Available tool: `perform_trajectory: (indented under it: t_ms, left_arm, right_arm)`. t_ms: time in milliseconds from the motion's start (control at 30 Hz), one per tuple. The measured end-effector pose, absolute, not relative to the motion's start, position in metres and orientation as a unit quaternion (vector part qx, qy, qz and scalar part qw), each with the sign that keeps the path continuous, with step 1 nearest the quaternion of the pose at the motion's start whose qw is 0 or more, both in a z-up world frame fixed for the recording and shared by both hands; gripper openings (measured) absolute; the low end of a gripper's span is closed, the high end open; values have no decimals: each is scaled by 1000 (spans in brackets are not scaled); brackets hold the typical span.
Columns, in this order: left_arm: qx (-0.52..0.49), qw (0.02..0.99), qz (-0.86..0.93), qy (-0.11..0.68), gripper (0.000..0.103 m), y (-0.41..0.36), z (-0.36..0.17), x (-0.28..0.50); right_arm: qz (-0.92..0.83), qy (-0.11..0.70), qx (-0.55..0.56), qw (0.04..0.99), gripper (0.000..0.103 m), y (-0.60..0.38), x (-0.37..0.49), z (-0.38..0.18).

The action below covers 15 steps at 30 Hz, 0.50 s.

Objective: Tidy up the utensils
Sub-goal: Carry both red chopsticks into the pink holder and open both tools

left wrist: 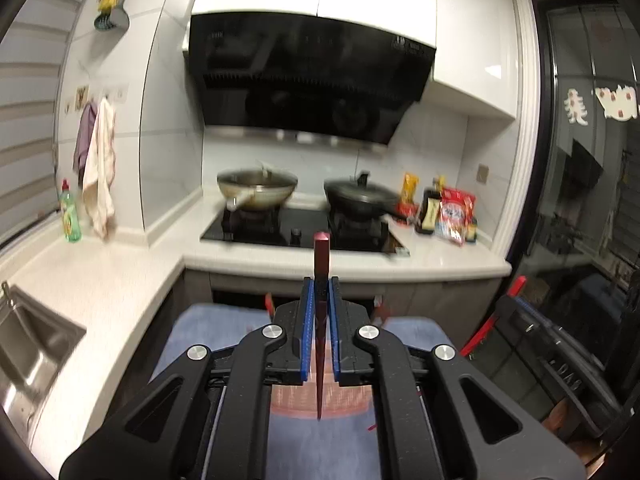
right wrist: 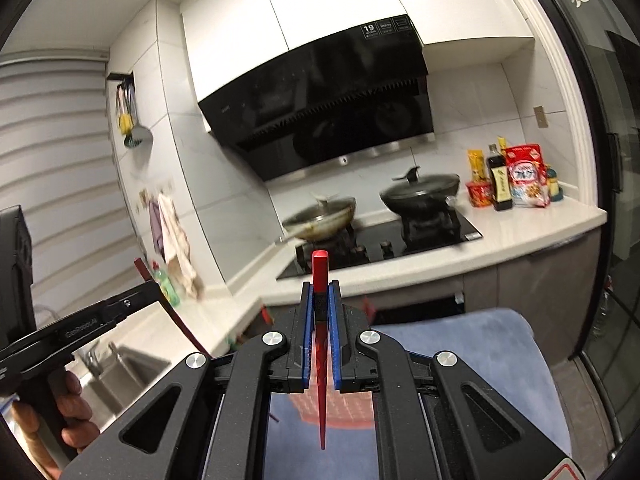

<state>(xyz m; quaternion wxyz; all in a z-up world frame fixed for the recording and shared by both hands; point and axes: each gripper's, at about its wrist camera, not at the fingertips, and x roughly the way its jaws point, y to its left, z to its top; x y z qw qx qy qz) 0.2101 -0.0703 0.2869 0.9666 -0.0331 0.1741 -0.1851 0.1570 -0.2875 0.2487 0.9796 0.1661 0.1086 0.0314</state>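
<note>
chopstick (left wrist: 321, 268) in each closed tongs (left wrist: 320, 280)

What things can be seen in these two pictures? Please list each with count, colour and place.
chopstick: two, red, one upright in each claw, the other in the right one
basket: one, reddish, on the blue cloth below the claws
cloth: one, blue, under the basket
wok: one, metal, left burner
lidded pan: one, black, right burner
stove: one, black, set in the white counter
hood: one, black, above the stove
packets and bottle: several, red, yellow, dark, right of the stove
soap bottle: one, green, near the sink
sink: one, steel, left counter
towels: two, cream and purple, on wall hooks
left claw: black with blue pads, shut on a chopstick
right claw: same, shut on a chopstick
</note>
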Motion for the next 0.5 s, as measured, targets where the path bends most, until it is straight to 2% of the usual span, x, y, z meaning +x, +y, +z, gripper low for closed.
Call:
perform_trajectory:
  t_ms: [167,300,500]
  left_arm:
    - [-30,974,-173,141,7,-81,301,248]
    - [-34,974,-168,147,7,-84,297,276]
    - [-30,971,-165,170,7,-85,267,300]
  right_arm:
    - [30,92,180,979,7,-291,195,261]
    - [27,86,192,977,7,-297,228,261]
    - [24,128,207,970,7,-302,265,225]
